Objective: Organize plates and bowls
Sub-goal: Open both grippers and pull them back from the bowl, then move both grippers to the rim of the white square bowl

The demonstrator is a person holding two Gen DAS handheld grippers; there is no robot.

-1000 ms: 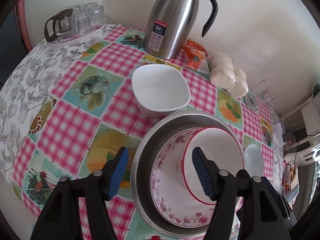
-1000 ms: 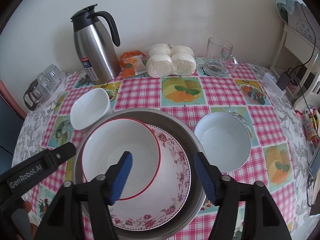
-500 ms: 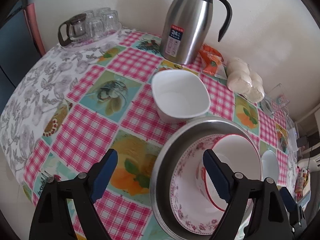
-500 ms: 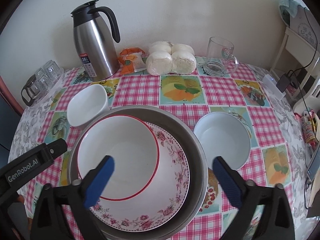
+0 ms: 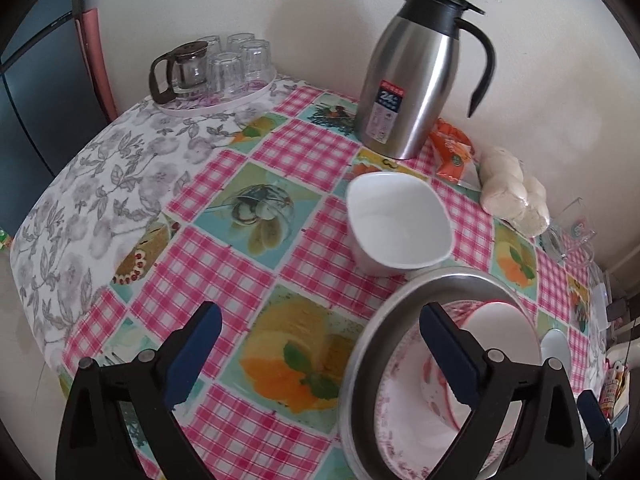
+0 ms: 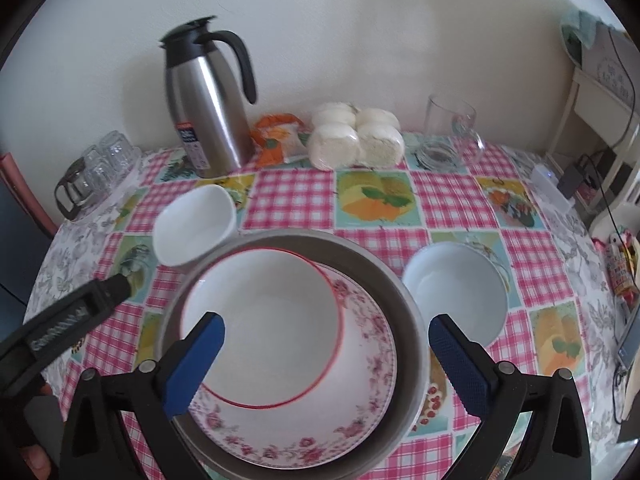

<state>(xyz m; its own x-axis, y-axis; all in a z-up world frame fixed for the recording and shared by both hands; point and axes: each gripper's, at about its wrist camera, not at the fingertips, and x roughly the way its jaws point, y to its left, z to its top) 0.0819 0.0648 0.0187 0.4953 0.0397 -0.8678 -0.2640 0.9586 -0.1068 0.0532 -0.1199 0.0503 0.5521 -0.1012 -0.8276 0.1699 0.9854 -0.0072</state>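
A metal basin (image 6: 404, 296) sits on the checked worktop (image 6: 292, 196). In it lies a floral plate (image 6: 360, 364), and a red-rimmed bowl (image 6: 264, 324) rests on the plate's left half. The right claw (image 6: 326, 364) hangs above the basin, jaws wide and holding nothing. The left claw (image 5: 320, 354) is opening, nearly full wide, with nothing between its jaws; one finger (image 5: 448, 356) is over the basin, the other over bare cloth. A white squarish bowl (image 5: 400, 220) stands just behind the basin, and a round white bowl (image 6: 456, 300) just to its right. A steel jug (image 6: 208, 100) stands by the wall.
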